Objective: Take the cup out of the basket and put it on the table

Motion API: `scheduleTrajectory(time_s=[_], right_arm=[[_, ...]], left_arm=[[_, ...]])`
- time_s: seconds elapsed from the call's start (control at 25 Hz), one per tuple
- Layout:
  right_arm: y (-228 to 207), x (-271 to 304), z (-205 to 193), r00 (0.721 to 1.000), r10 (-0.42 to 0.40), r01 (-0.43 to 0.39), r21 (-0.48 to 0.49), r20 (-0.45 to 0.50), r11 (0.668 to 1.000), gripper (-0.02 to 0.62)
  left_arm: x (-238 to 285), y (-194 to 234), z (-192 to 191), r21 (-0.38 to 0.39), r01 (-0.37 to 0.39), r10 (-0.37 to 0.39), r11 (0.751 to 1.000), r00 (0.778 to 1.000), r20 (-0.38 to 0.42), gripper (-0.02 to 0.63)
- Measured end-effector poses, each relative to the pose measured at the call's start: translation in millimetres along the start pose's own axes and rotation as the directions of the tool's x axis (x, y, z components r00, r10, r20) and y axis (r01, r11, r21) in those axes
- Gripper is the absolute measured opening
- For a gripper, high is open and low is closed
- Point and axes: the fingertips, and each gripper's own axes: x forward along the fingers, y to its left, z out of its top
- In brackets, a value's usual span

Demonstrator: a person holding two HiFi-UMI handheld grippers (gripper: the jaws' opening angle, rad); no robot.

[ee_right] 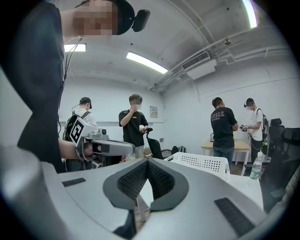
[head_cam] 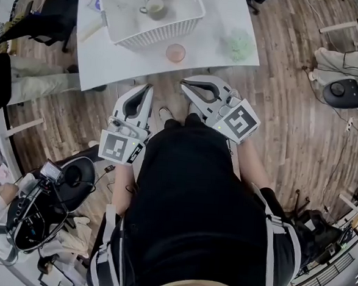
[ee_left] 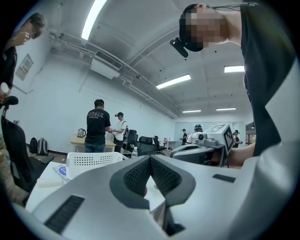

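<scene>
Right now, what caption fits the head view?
The cup sits in the basket on the table; left gripper and right gripper hover shut, empty.

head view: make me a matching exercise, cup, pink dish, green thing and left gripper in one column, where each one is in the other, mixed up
Things
1. cup
2. pink round dish
3. green bundle
4. left gripper

Places
A. on the table, towards its right end
B. short of the table's near edge, jaws together
C. inside the white basket
D. on the table, just outside the basket's near wall

Pairs: 1-C, 2-D, 3-A, 4-B
</scene>
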Motion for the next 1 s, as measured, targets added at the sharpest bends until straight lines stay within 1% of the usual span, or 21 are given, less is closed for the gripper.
scheduleTrajectory(time_s=[0.08,0.24,0.36,0.48,0.56,0.72,0.88,1.0], right_arm=[[-2,-2,0,1.000,-0.002,0.002,-0.001,-0.001,1.000,0.018],[-5,-2,0,1.000,-0.003,0.003,0.002,0.002,1.000,0.018],[-2,-2,0,1.000,0.001,-0.001,0.019,-0.001,1.000,0.018],[3,-2,-1,1.000,0.014,-0.014,-0.010,-0.004,1.000,0.018],[7,-1,-2,1.000,0.019,-0.019,-0.012,-0.011,1.000,0.018],[10,4,1,1.000,-0.007,0.007,0.024,-0.010,1.000,0.018],[14,10,3,1.000,-0.029,0.029,0.012,-0.012,1.000,0.018],[21,16,4,0.999,-0.037,0.037,0.004,-0.022,0.999,0.018]], left_arm=[[1,-1,0,0.013,-0.003,0.003,1.000,1.000,-0.003,0.020],[1,-1,4,-0.015,-0.008,0.008,1.000,1.000,0.016,0.020],[-2,-1,3,-0.016,-0.013,0.013,1.000,1.000,0.015,0.021],[-5,-4,4,-0.006,-0.011,0.011,1.000,1.000,0.019,0.021],[-9,-4,4,-0.004,-0.011,0.011,1.000,1.000,0.017,0.021],[-18,-1,5,-0.003,-0.007,0.007,1.000,1.000,0.020,0.021],[-29,5,2,-0.002,0.000,0.000,1.000,1.000,0.016,0.021],[-37,5,0,0.033,0.019,-0.018,0.999,1.000,-0.010,0.021]])
